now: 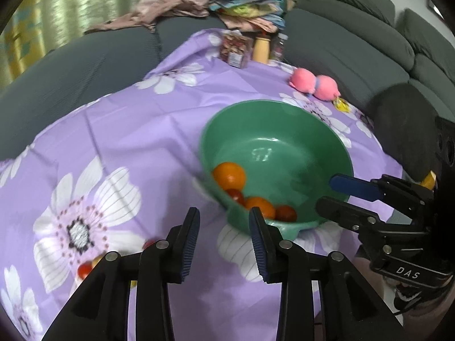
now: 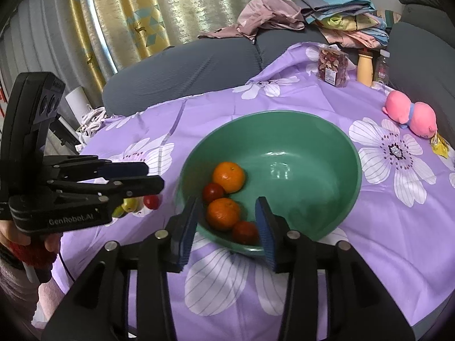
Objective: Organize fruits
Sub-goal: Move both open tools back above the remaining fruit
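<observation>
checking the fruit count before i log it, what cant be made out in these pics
- Loose fruit outside the green bowl: right wrist view, the left hand-held gripper covers part of it, so the count and kinds are unclear.
- The same fruit: left wrist view, hidden behind that gripper's own fingers.
- Yellow item: left wrist view, mostly behind the right hand-held gripper.
- Jar label: too small and blurred.

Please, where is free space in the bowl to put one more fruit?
The far and right part of the green bowl is bare. The near left side is crowded: two oranges and two red fruits lie there, near the right gripper.
</observation>
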A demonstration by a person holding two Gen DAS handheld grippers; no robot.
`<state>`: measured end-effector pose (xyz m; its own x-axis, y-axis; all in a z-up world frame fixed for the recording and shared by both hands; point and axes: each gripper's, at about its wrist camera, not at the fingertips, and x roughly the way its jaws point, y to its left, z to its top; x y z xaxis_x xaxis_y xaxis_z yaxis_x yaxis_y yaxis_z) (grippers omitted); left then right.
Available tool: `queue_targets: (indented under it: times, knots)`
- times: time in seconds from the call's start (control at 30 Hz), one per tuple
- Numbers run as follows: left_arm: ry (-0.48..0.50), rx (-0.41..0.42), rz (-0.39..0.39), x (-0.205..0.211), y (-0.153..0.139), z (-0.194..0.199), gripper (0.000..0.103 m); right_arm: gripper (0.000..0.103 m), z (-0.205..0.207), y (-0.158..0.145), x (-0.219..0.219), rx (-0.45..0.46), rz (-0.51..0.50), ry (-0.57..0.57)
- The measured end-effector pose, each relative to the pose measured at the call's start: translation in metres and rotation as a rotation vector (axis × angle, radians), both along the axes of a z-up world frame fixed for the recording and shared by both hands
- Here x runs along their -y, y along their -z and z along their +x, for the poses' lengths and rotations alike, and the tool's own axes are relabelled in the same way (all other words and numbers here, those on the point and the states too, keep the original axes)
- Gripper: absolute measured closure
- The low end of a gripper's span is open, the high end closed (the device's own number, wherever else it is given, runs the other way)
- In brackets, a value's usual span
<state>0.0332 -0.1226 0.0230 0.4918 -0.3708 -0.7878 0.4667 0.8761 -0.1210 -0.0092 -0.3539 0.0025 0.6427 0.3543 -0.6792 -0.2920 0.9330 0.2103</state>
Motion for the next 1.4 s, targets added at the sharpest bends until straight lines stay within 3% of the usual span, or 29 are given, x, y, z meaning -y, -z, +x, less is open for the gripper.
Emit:
queue_targets:
  times: [0.07, 0.13, 0.37, 0.47, 0.73, 1.4]
  knots:
    - [-0.025, 0.0, -0.011, -0.011, -0.002, -0.005, 0.067, 0.057, -0.004, -0.002, -0.004, 0.001, -0.003, -0.009]
    - [-0.047, 0.003, -0.013, -0.018, -0.003, -0.01, 0.054, 0.055, -0.006, -0.003, -0.01, 0.0, -0.006, -0.024]
    - [-0.117, 0.004, -0.034, -0.049, -0.005, -0.024, 0.052, 0.045, -0.019, -0.007, -0.035, -0.002, -0.033, -0.088]
    - [-0.16, 0.001, -0.039, -0.064, -0.005, -0.031, 0.039, 0.041, -0.023, -0.008, -0.046, -0.012, -0.035, -0.117]
    - [-0.227, -0.004, -0.05, -0.094, -0.002, -0.046, 0.038, 0.03, -0.03, -0.007, -0.078, -0.039, -0.031, -0.184]
    - [-0.361, -0.044, -0.056, -0.156, 0.02, -0.054, 0.038, 0.029, -0.031, -0.004, -0.121, -0.069, -0.073, -0.266]
